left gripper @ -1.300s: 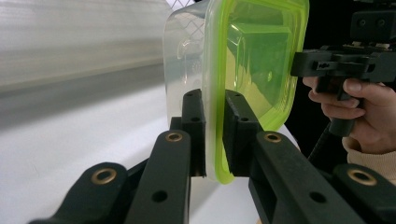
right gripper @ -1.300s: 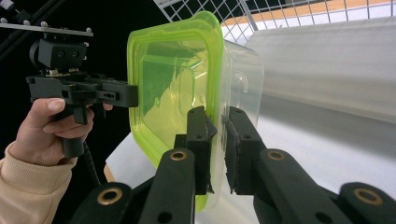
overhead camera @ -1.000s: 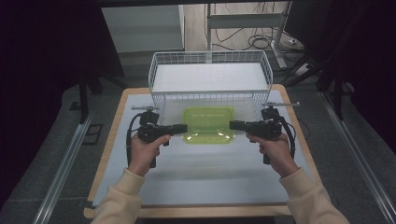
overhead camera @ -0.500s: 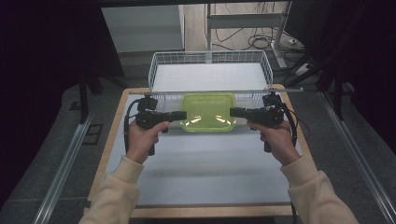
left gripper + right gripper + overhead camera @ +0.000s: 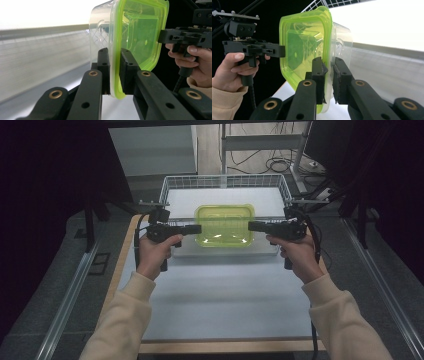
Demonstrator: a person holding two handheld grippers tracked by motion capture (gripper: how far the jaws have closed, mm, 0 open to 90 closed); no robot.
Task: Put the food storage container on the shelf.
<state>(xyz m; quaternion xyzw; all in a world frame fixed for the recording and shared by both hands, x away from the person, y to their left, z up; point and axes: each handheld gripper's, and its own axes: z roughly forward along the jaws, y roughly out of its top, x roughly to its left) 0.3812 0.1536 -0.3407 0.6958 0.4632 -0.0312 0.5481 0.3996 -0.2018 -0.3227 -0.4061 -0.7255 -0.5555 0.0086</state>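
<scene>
A: Where's the container?

B: Clear box with a green lid (image 5: 224,224), held level above the near edge of the wire basket (image 5: 225,182), off the white table (image 5: 215,295). One gripper on each short side.

A: Left gripper?

B: Left gripper (image 5: 114,72) is clamped on the lid's rim, one jaw on each face of it. In the high view it meets the box's left edge (image 5: 197,228), the left hand (image 5: 156,254) wrapped around its handle.

A: Right?

B: Same. Right gripper (image 5: 328,80) pinches the rim on the opposite side, jaws tight against it. The right hand (image 5: 298,257) holds it from the table's right. Cream sleeves (image 5: 125,320) on both arms.

A: Inside the box?

B: Can't tell through the lid; glare on it.
</scene>
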